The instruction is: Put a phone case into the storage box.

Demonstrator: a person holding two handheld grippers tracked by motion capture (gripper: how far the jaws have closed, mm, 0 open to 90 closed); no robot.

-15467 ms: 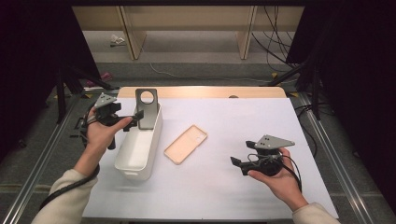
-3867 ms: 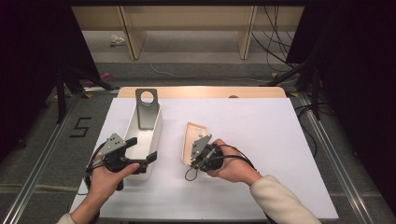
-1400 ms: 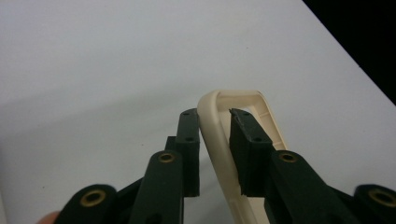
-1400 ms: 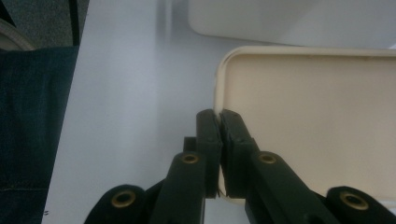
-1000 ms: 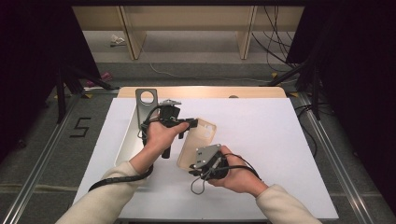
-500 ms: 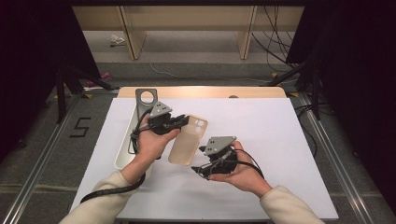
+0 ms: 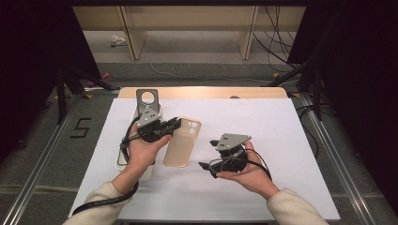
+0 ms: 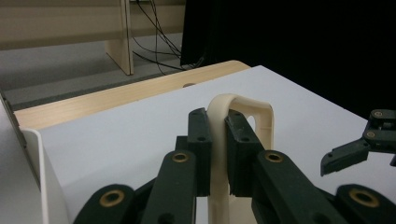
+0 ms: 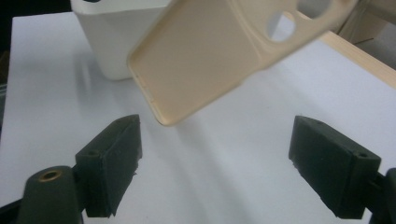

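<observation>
Phone case [image 7: 183, 143]: beige, soft-looking, rounded corners, camera cutout near top; sits centre-left of high view, clamped by its edge in left gripper [image 7: 174, 124], lifted off table [image 7: 281, 140]. Right gripper [image 7: 202, 165]: jaws just been opening, now wide apart, nothing between, below-right of case. Case top cut off in right gripper view. White bin [image 7: 123, 161] mostly hidden behind left hand [image 7: 143, 150]; black bracket [image 7: 147, 97] upright at bin's far end.

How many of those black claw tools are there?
2. The left gripper, near the white bin, is clamped on a beige phone case. The right gripper, beside the case, is open and holds nothing.
</observation>
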